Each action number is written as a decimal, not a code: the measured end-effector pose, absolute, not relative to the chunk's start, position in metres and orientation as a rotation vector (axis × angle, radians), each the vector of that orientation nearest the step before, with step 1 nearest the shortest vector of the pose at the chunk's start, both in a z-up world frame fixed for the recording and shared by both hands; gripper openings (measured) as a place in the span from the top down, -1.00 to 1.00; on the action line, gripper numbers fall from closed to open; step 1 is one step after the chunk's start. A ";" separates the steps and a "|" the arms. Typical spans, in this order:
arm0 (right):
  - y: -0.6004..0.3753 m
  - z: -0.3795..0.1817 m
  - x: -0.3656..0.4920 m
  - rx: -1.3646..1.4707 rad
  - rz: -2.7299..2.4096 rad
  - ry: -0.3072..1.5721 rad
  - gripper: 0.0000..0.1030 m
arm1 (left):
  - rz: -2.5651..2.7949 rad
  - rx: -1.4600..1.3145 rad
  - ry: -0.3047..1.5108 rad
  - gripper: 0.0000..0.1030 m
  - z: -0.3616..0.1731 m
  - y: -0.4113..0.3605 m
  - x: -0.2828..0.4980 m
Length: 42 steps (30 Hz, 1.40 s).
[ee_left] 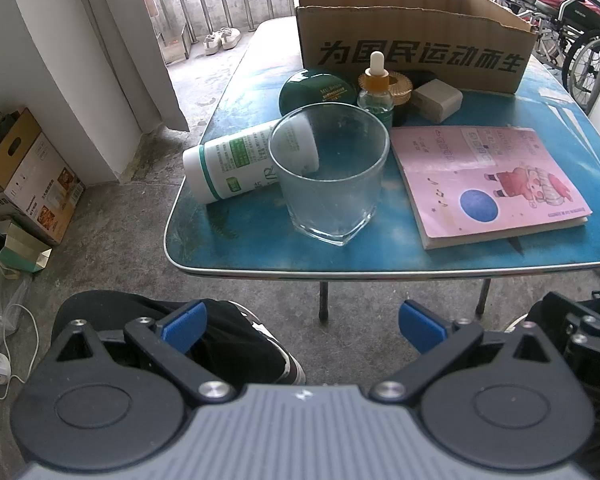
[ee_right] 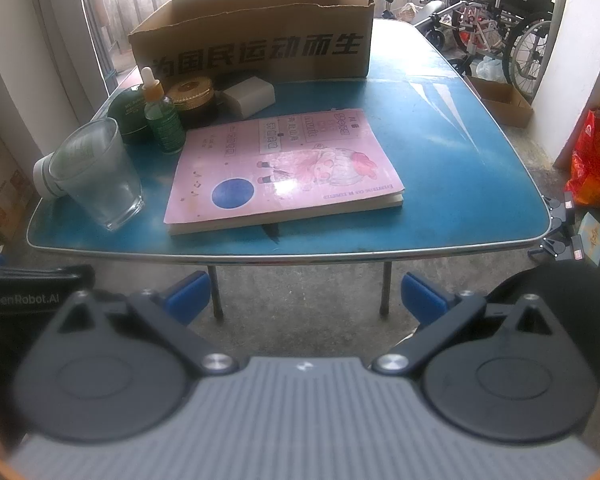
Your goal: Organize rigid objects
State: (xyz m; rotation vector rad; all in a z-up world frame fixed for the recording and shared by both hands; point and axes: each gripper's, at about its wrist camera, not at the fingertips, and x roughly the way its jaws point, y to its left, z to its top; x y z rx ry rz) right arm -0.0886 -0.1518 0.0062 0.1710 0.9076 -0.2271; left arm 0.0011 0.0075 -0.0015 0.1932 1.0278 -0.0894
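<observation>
On the blue table stand a clear glass, a white and green bottle lying on its side, a round dark green case, a dropper bottle, a gold-lidded jar, a beige block and a pink book. An open cardboard box stands at the back. My left gripper is open and empty, below the table's front edge. My right gripper is open and empty, before the front edge, facing the pink book and the glass.
Cardboard boxes and a cable lie on the floor at the left. Wheelchairs stand behind the table at the right, with a red bag and a small box on the floor. Table legs stand under the front edge.
</observation>
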 end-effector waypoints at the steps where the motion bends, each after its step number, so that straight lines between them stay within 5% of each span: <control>1: -0.152 0.006 -0.088 0.172 -0.228 0.908 -0.99 | -0.089 0.193 1.028 -0.99 -0.002 0.007 0.001; 42: -0.160 0.003 -0.081 0.161 -0.239 0.920 -0.99 | -0.096 0.206 1.009 -0.99 -0.002 0.004 0.006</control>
